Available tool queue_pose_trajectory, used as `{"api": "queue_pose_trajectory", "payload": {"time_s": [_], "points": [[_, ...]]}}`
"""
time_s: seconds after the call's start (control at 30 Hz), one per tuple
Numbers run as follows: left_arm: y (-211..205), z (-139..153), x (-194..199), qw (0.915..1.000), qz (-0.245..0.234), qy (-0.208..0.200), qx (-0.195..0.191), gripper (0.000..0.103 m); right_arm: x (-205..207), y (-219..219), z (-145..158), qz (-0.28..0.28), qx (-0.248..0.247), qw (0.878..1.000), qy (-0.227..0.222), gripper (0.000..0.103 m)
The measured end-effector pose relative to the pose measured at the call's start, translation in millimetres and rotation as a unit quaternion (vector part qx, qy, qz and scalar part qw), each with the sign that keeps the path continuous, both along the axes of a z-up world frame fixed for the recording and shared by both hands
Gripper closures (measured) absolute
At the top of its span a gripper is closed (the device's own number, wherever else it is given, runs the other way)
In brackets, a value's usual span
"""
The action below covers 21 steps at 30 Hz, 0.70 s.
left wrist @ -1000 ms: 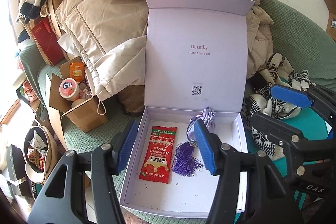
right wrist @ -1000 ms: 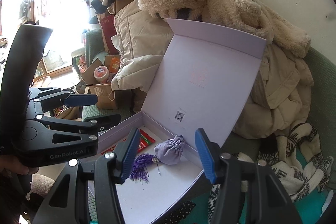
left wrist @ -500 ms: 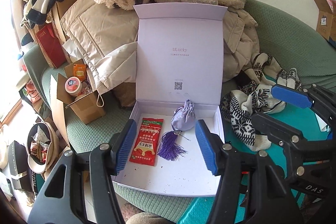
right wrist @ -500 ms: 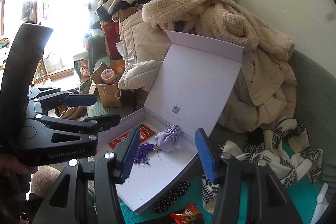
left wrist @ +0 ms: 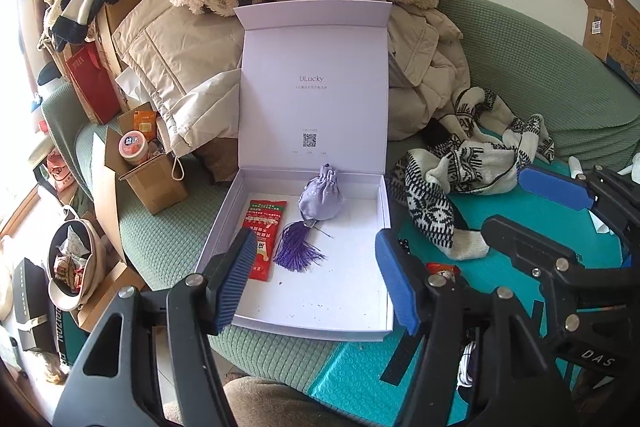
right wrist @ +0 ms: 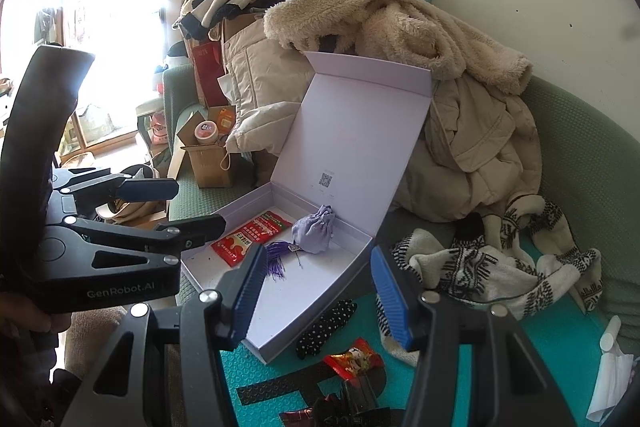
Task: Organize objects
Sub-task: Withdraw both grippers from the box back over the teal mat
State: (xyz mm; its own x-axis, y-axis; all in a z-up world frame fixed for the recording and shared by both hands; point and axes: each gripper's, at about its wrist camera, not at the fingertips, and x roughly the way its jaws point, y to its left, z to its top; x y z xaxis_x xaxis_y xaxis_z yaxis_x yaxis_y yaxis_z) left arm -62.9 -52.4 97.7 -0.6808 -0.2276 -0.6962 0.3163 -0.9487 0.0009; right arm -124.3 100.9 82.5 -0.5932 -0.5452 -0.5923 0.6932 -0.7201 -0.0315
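Green sofa under us, heaped with coats. Our left gripper (left wrist: 316,283) hangs empty over the open box (left wrist: 384,211), jaws widening; our right gripper (right wrist: 318,295) is half-open, empty too. Next candy (right wrist: 353,358) lies on the mat just below the right gripper, nearer it.

"ULucky" sits printed on the open box lid (left wrist: 316,79), a QR code at six o'clock below it. "GenRobot.AI" marks the left gripper (right wrist: 192,207); "DAS" the right gripper (left wrist: 536,203).
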Motion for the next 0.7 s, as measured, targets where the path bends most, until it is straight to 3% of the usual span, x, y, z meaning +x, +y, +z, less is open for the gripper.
{"api": "queue_pose_trajectory", "payload": {"time_s": [0.7], "points": [[65.5,-31.0,41.4,0.9995,-0.021,-0.018,0.016,0.038,47.2,51.4,-26.8,-0.027,0.006,0.999,-0.027,0.048]]}}
